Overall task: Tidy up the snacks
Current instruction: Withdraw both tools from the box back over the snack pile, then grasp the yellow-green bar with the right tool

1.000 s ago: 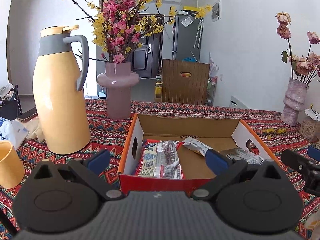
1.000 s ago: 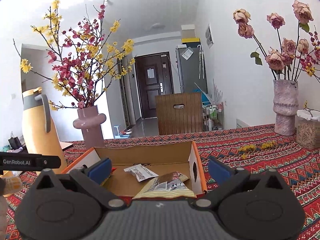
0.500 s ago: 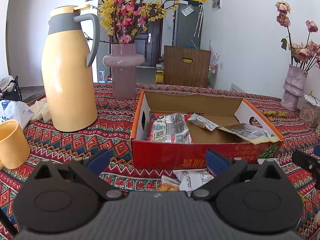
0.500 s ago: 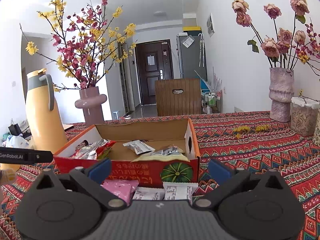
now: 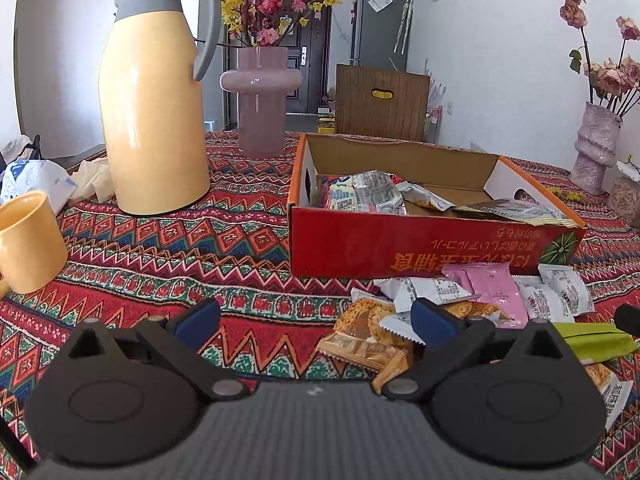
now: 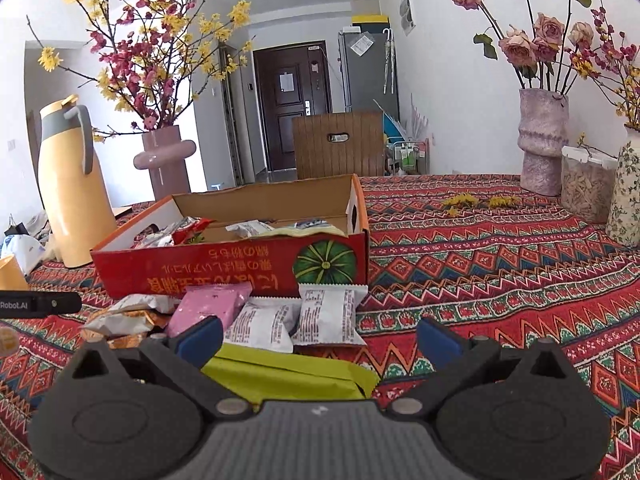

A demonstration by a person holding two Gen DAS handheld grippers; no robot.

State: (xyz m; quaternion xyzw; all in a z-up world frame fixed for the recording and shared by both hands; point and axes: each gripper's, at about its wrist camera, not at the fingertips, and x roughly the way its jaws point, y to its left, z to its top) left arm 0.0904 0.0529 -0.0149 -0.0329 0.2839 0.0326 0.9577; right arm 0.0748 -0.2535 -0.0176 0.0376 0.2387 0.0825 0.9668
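Observation:
A red cardboard box [image 5: 432, 240] [image 6: 240, 268] sits on the patterned tablecloth with several snack packets [image 5: 360, 196] inside. In front of it lies a loose pile: a pink packet [image 5: 486, 286] [image 6: 210, 306], white packets [image 5: 548, 296] [image 6: 326, 314], orange-brown packets [image 5: 370, 334] and a green packet [image 6: 288, 376] [image 5: 596, 340]. My left gripper [image 5: 314, 322] is open, low over the cloth just left of the pile. My right gripper [image 6: 318, 338] is open above the green and white packets. Neither holds anything.
A tall yellow thermos [image 5: 154, 108] [image 6: 70, 184] and a mauve vase of blossoms [image 5: 260, 100] stand left of the box. A yellow mug [image 5: 28, 240] sits at far left. Vases with roses [image 6: 542, 140] and a jar [image 6: 586, 184] stand at the right.
Both grippers have pulled back from over the box and lowered toward the table, so the loose packets in front of the box have come into view. Both stay open.

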